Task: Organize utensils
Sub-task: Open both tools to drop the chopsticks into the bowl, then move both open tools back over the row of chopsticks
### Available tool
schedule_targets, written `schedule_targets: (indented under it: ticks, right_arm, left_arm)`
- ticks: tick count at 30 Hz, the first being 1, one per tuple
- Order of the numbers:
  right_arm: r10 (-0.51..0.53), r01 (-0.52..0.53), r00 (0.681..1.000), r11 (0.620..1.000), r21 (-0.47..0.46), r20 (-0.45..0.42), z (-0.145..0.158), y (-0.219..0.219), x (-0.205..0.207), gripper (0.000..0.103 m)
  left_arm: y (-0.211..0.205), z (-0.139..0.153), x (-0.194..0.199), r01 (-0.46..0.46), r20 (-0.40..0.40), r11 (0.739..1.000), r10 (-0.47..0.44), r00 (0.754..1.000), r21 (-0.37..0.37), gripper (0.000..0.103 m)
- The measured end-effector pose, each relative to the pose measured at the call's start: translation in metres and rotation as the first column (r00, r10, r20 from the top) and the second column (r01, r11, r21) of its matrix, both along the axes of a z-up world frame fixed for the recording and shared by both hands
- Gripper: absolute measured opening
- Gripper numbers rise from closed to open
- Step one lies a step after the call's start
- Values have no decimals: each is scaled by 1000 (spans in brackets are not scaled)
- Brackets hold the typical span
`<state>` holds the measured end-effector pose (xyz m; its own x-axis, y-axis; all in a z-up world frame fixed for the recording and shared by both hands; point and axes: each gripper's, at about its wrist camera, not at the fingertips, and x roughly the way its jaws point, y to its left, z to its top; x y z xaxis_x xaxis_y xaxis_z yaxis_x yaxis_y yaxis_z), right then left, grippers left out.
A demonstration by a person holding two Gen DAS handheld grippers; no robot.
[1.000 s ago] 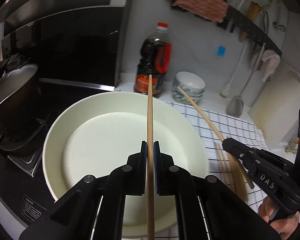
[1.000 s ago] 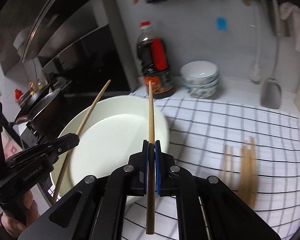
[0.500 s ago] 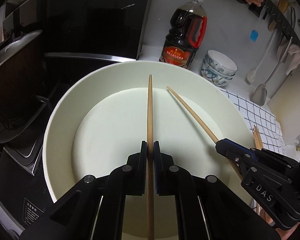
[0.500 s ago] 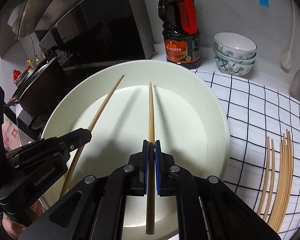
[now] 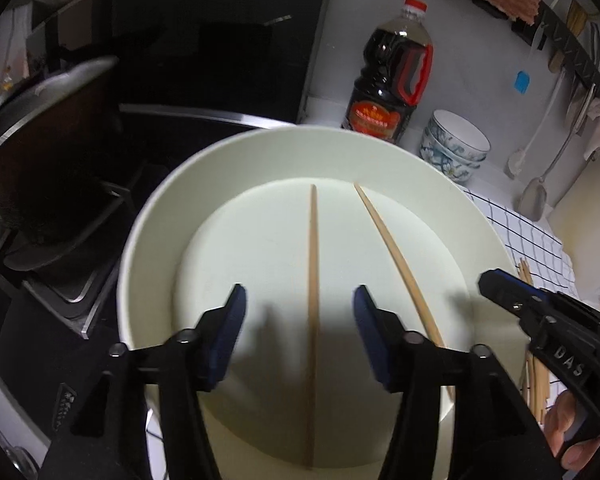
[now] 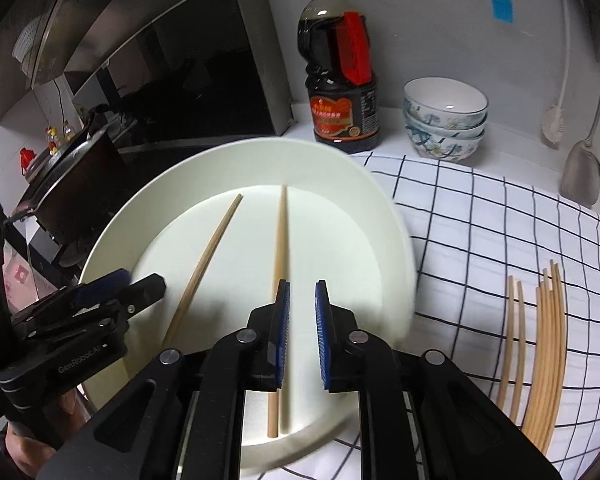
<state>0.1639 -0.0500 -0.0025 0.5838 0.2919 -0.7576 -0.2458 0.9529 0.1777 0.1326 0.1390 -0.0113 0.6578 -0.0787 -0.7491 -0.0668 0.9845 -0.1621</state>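
Note:
A big white plate (image 5: 148, 240) fills the middle of both views. Two wooden chopsticks lie in it. One chopstick (image 5: 312, 264) runs between the jaws of my left gripper (image 5: 300, 292), which are opening wide, and neither pad touches it. The other chopstick (image 6: 280, 236) lies along the left pad of my right gripper (image 6: 302, 284); its jaws are opening by a narrow gap and do not pinch it. From the right wrist I see the plate (image 6: 384, 204), the left gripper (image 6: 140, 284) and its chopstick (image 6: 208, 256). The left wrist view shows the right gripper (image 5: 500, 284) beside its chopstick (image 5: 396, 256).
Several more chopsticks (image 6: 544, 344) lie on a checked cloth (image 6: 480, 220) right of the plate. A dark sauce bottle (image 6: 340, 80) and stacked bowls (image 6: 444, 120) stand behind it. A pot (image 5: 40, 160) sits on the stove at left. Utensils (image 6: 580, 168) hang on the wall at right.
Both grippers came down over the plate with a chopstick pinched in each. Now the jaws of both have parted, the left widely, and the chopsticks lie in the plate.

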Motion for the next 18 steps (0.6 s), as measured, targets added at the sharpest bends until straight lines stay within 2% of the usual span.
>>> schedule_targets:
  ticks: [3, 7, 9, 10, 13, 18]
  right_arm:
    - [-16, 16, 1000, 1000, 3, 24, 9, -14, -8, 22]
    - [-45, 45, 997, 999, 1, 58, 21, -41, -25, 25]
    - [-58, 59, 996, 998, -5, 71, 25, -53, -33, 35]
    - [-70, 71, 994, 997, -9, 81, 27, -63, -39, 36]
    - [-106, 108, 991, 994, -18, 87, 28, -87, -52, 38]
    - [-165, 167, 983, 986, -23, 78, 22, -128, -69, 51]
  left_arm:
    - [-1, 8, -8, -9, 24, 1000, 9, 1000, 3, 65]
    - [-11, 17, -20, -4, 40, 1000, 4, 999, 1, 72]
    - [-20, 19, -27, 6, 49, 1000, -6, 999, 5, 76]
    - [-25, 20, -31, 12, 51, 1000, -13, 999, 6, 78]
    - [-43, 20, -41, 36, 52, 999, -36, 998, 4, 81]
    - [-74, 20, -55, 71, 49, 998, -70, 996, 1, 86]
